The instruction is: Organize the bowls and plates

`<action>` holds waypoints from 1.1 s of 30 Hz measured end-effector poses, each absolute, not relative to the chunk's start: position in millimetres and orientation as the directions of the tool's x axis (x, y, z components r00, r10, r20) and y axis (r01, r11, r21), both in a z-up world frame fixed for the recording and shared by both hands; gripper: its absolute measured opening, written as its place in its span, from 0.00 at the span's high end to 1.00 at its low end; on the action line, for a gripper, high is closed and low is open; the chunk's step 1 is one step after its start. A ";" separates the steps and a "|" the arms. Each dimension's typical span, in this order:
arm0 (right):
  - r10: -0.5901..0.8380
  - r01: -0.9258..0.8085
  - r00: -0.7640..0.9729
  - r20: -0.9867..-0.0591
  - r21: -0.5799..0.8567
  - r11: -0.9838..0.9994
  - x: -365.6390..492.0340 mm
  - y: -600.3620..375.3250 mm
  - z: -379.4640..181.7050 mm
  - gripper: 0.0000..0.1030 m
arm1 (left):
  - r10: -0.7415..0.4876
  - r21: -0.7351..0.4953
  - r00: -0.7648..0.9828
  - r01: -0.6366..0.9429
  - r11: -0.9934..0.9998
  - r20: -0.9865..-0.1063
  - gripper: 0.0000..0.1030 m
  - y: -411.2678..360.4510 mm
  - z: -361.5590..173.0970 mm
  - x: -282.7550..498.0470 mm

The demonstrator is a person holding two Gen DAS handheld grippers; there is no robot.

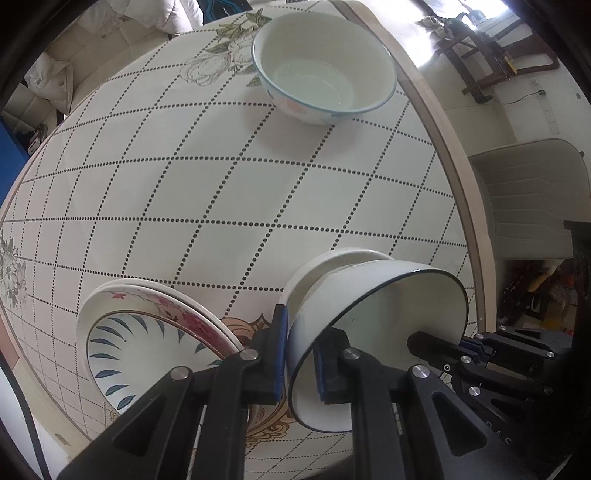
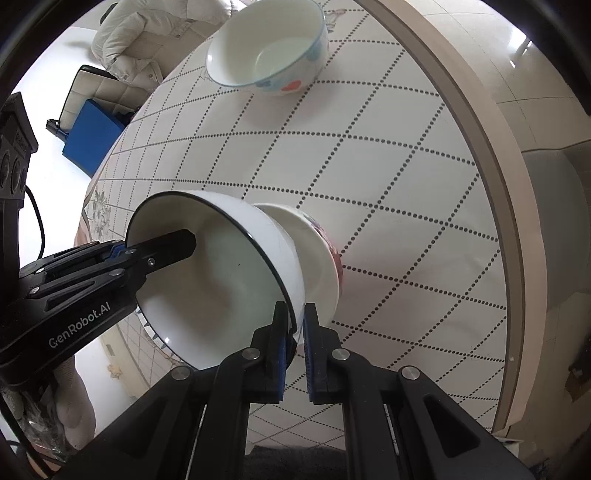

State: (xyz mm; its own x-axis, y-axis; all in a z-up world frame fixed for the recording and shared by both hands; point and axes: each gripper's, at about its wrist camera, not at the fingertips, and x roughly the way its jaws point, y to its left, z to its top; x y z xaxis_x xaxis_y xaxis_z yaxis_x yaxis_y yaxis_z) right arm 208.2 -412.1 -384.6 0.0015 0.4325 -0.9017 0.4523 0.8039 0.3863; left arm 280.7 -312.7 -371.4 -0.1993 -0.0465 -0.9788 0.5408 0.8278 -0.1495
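Observation:
Both grippers hold one white bowl with a dark rim (image 1: 373,317), tilted on its side above the table. My left gripper (image 1: 301,363) is shut on its near rim. My right gripper (image 2: 295,332) is shut on the opposite rim (image 2: 291,291); it shows in the left wrist view (image 1: 443,345) reaching in from the right. A stack of plates (image 1: 155,332), blue-leaf and pink-flower patterned, lies on the table at lower left, just behind the held bowl in the right wrist view (image 2: 325,258). A larger bowl with a blue rim (image 1: 325,70) stands at the far side (image 2: 269,48).
The round table (image 1: 184,192) has a dotted diamond pattern and a wooden edge (image 1: 458,177). A beige chair (image 1: 528,195) stands to the right. A blue box (image 2: 94,144) and a padded coat (image 2: 155,33) are beyond the table.

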 end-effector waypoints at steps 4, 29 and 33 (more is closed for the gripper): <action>0.429 0.454 -0.031 -0.903 0.369 0.811 202.9 -410.2 -398.8 0.91 | -0.011 -0.126 -0.208 0.548 0.827 -0.978 0.90 -313.1 -385.3 276.4; 0.499 0.478 -0.159 -0.852 0.375 0.794 219.8 -416.2 -419.8 0.88 | 0.035 -0.072 -0.202 0.498 0.864 -0.979 0.90 -305.9 -397.7 272.6; 0.494 0.472 -0.174 -0.852 0.368 0.801 221.2 -417.0 -418.8 0.88 | 0.041 -0.066 -0.202 0.498 0.865 -0.979 0.90 -304.3 -396.9 271.5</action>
